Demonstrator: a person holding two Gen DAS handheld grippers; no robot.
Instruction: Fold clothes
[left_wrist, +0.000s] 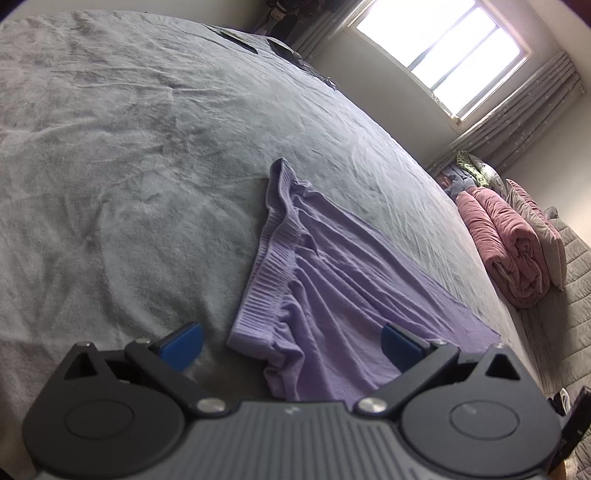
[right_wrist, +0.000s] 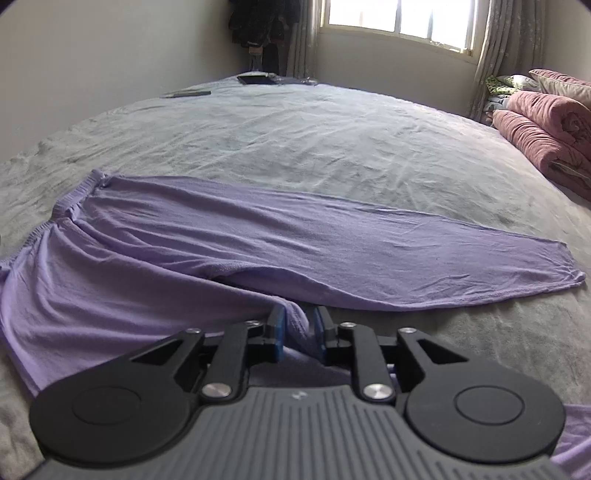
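We note lilac trousers (right_wrist: 258, 236) spread flat on a grey bed (right_wrist: 332, 140). Ribbed waistband (left_wrist: 266, 269) lies just ahead of the left tongs (left_wrist: 291, 347), whose blue pads stand wide apart, nothing pressed between them; waistband corner sits between and just below the pads. Right tongs (right_wrist: 298, 328) are narrow, with a raised fold of the trouser fabric standing between the pads; we cannot tell whether the pads actually pinch it. One leg stretches away ahead and to the right of the right tongs. Rolled pink blanket (right_wrist: 546, 136) lies far right of both.
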